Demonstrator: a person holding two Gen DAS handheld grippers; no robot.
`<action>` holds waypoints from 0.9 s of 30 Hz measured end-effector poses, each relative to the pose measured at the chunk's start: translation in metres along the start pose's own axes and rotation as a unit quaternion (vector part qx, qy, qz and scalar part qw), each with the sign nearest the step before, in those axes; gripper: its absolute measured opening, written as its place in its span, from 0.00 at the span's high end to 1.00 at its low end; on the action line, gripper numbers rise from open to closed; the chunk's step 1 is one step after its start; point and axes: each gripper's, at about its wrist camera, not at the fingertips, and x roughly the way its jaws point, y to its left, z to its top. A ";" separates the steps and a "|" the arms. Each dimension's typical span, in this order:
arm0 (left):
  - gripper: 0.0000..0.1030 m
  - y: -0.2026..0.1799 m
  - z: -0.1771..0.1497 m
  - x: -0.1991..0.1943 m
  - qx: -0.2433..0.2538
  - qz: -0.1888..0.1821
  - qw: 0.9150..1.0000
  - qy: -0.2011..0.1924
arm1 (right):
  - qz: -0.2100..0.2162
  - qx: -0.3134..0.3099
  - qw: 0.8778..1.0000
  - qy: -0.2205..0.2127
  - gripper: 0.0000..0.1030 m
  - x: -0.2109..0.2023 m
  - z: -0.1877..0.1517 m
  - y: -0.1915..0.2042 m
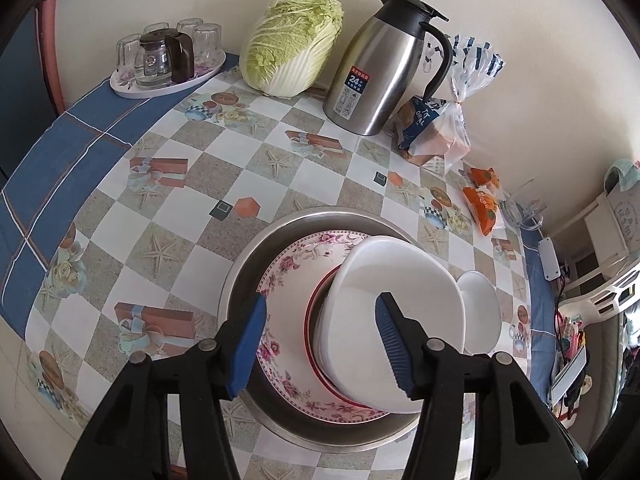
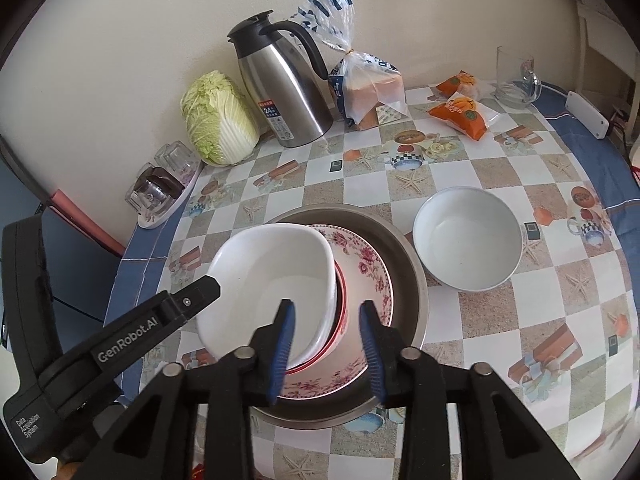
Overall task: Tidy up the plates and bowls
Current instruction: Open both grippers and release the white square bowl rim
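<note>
A white squarish bowl (image 1: 400,280) (image 2: 272,264) tops a stack: a red-rimmed dish (image 1: 310,314) (image 2: 340,280), a floral plate (image 1: 288,280) (image 2: 368,264) and a wide steel dish (image 1: 248,256) (image 2: 404,248). My left gripper (image 1: 320,308) is open astride the bowl's left wall, one pad inside, the other clear of it. My right gripper (image 2: 326,306) is open astride the right wall, with gaps at both pads. A left gripper finger (image 2: 200,288) shows beside the bowl's rim. A round white bowl (image 1: 480,304) (image 2: 468,240) sits alone on the table, right of the stack.
Along the wall stand a cabbage (image 1: 292,44), a steel thermos jug (image 1: 380,68), a bread bag (image 1: 436,132), orange snack packs (image 2: 460,112) and a glass mug (image 2: 516,80). A tray of glasses (image 1: 168,60) sits far left. The checked tablecloth (image 1: 192,216) runs to blue edges.
</note>
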 end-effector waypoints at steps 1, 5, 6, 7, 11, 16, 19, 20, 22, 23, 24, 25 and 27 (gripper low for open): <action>0.39 0.000 0.000 0.000 -0.001 0.000 1.000 0.001 | -0.005 0.000 1.000 -0.002 0.54 -0.001 0.000 -0.001; 0.26 0.000 0.001 -0.001 0.006 0.018 1.000 -0.002 | -0.010 0.007 1.000 -0.003 0.41 -0.001 0.002 -0.006; 0.26 0.000 0.001 -0.001 0.009 0.022 1.000 -0.004 | -0.012 0.009 1.000 -0.002 0.38 0.000 0.002 -0.007; 0.25 0.001 0.002 -0.001 0.010 0.025 1.000 -0.004 | -0.014 0.011 1.000 -0.001 0.31 0.001 0.002 -0.008; 0.14 0.005 0.002 -0.002 0.001 0.044 0.999 -0.017 | -0.017 0.019 1.000 0.002 0.20 0.004 0.003 -0.013; 0.13 0.017 0.005 -0.009 -0.024 0.063 0.997 -0.045 | -0.017 0.021 1.000 0.001 0.15 0.005 0.002 -0.014; 0.05 0.023 0.006 -0.009 -0.033 0.071 0.996 -0.051 | -0.016 0.021 1.000 -0.002 0.03 0.005 0.003 -0.014; 0.05 0.023 0.006 -0.009 -0.033 0.073 0.996 -0.049 | -0.015 0.020 1.000 -0.003 0.00 0.005 0.003 -0.014; 0.05 0.023 0.006 -0.008 -0.031 0.077 0.995 -0.046 | -0.015 0.016 1.000 -0.005 0.00 0.005 0.003 -0.013; 0.05 0.022 0.005 -0.007 -0.029 0.078 0.995 -0.046 | -0.014 0.015 1.000 -0.005 0.00 0.005 0.002 -0.013; 0.05 0.021 0.005 -0.007 -0.025 0.080 0.996 -0.045 | -0.015 0.014 1.000 -0.005 0.00 0.006 0.002 -0.012; 0.05 0.019 0.005 -0.007 -0.020 0.082 0.995 -0.045 | -0.016 0.014 1.000 -0.006 0.00 0.006 0.002 -0.012; 0.05 0.016 0.004 -0.007 -0.011 0.087 0.995 -0.046 | -0.016 0.016 1.000 -0.006 0.00 0.005 0.002 -0.013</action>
